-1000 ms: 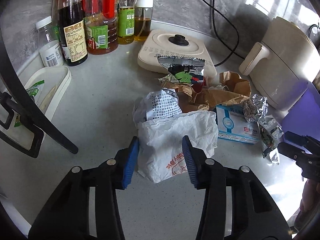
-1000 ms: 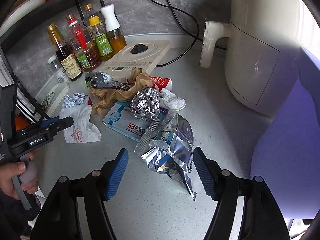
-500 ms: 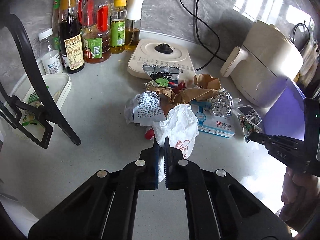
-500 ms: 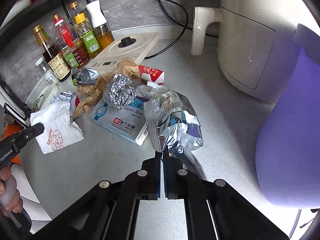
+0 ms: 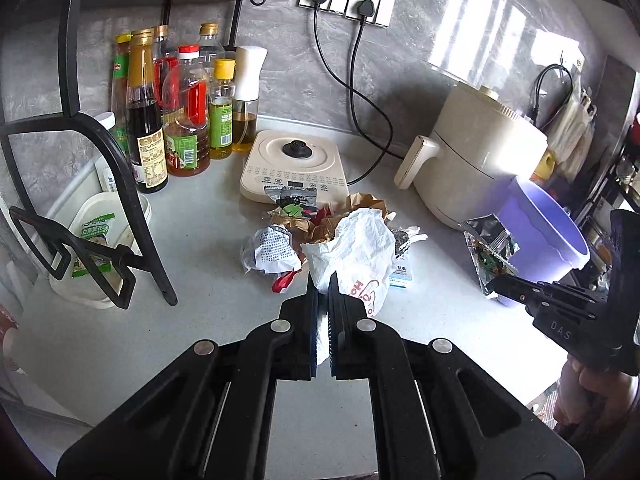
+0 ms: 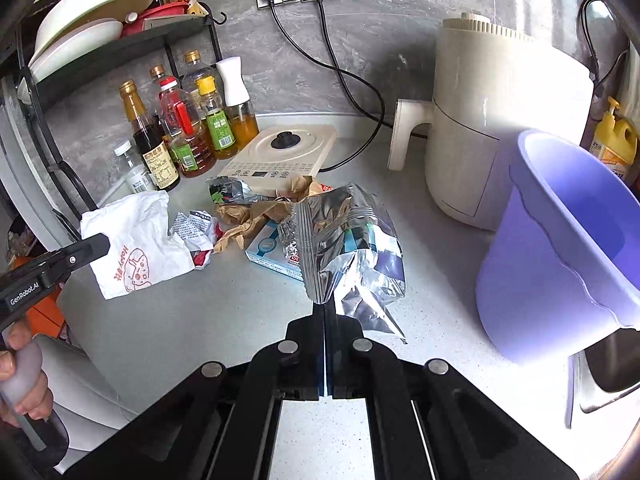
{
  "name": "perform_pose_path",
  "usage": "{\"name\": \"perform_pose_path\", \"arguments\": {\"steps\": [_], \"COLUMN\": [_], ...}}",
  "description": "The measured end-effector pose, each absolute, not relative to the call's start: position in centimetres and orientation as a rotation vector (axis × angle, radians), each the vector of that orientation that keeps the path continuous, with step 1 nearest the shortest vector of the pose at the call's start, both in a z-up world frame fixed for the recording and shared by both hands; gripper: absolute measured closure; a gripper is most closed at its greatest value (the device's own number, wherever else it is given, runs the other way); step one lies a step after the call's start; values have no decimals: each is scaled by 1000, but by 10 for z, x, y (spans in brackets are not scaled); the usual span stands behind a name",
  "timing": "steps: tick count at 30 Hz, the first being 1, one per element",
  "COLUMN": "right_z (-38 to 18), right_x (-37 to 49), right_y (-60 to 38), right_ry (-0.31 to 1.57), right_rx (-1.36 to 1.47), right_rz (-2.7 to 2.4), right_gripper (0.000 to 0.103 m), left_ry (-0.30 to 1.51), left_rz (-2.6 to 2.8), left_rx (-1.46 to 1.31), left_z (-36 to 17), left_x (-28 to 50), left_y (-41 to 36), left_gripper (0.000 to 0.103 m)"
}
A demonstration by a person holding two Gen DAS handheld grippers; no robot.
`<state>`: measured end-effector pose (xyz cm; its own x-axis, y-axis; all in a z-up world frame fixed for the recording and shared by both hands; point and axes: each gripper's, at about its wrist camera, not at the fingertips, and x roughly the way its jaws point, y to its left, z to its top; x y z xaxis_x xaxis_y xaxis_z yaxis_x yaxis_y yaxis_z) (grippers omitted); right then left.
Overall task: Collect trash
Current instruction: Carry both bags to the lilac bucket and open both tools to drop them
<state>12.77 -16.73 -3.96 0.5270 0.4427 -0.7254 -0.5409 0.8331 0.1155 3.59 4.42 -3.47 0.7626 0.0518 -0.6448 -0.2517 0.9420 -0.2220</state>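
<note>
Now clamped: left gripper [image 5: 323, 292] on crumpled white paper bag [image 5: 356, 252], right gripper [image 6: 325, 308] on creased, shiny foil packet [image 6: 348, 240]; beside, smooth round lilac bucket [image 6: 560, 248].

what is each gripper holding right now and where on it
The left gripper pinches the white paper bag by its lower edge. The right gripper pinches the foil snack bag by its bottom corner.
</note>
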Motion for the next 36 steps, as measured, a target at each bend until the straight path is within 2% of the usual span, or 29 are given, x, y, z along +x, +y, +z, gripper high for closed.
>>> {"name": "perform_pose_path", "arguments": {"steps": [8,19,36], "right_z": [-9,18,42], "right_x": [92,87,154], "right_y": [-184,-211,-300], "right_ry": [770,705,619], "right_rx": [-150,-176,-106], "right_rz": [543,438,400], "right_gripper": [102,102,102], "left_ry": [648,606,567], "left_rz": [111,5,-56], "left_rx": [-300,-316,-253], "left_z": [-18,-7,25], "left_x": [22,38,112], "left_y": [33,8,-80], "left_gripper": [98,98,98]}}
